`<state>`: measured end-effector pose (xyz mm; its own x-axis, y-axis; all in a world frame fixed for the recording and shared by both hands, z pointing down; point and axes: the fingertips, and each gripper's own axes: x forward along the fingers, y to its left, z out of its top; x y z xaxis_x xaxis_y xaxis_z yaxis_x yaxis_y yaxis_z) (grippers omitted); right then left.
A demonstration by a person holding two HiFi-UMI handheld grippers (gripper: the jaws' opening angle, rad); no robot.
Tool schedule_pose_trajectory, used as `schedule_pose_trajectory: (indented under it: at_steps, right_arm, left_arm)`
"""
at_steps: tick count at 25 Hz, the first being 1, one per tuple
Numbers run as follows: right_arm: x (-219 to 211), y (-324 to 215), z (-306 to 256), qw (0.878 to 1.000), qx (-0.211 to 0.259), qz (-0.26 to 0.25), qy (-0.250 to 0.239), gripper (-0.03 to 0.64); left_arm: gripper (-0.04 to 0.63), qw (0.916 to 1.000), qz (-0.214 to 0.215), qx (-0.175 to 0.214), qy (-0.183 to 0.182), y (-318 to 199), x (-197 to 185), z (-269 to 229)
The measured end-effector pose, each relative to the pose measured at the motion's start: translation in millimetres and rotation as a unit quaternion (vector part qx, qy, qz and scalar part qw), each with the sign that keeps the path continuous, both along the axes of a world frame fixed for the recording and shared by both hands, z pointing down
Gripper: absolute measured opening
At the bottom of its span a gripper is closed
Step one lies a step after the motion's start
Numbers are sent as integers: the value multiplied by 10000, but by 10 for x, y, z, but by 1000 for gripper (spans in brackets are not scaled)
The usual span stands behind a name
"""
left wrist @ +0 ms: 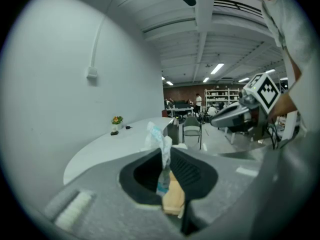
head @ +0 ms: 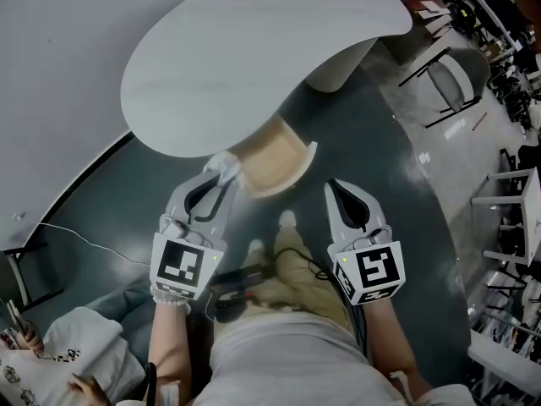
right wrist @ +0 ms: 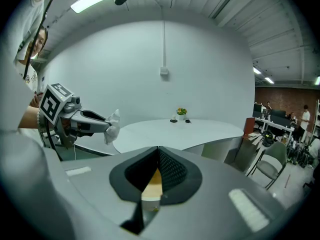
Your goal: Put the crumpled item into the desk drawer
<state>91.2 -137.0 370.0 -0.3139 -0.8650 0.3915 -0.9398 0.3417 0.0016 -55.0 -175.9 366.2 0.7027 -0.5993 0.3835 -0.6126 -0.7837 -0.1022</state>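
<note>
Head view: the left hand-held gripper (head: 218, 174) carries the crumpled item (head: 226, 164) at the open drawer's (head: 297, 166) near edge.

Left gripper view: its jaws pinch the item's (left wrist: 161, 143) bunched middle. It looks light, soft and easily held.

Right gripper view: the right hand-held gripper (right wrist: 157, 153) is pressed together and empty.

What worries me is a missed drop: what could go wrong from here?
The left claw pinches the crumpled item only at its tips, so it might slip out early. The item sits at the open drawer's left edge, not over its middle; letting go now could send it to the floor.
</note>
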Motion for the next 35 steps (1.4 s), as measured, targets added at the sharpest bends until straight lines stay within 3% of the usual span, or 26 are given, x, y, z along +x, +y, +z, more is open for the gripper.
schedule_pose_trajectory:
  at_steps: [8, 22, 35]
  right_arm:
    - [283, -249, 144, 9999, -107, -1, 19, 5]
    - [396, -513, 498, 9992, -333, -229, 2, 5]
    - [592, -691, 846, 9987, -424, -269, 32, 5]
  left_arm:
    - [46, 9997, -12, -239, -98, -148, 187, 265]
    - [46, 9981, 207, -535, -237, -380, 557, 792]
    - [46, 9910, 404, -1073, -696, -561, 700, 1662]
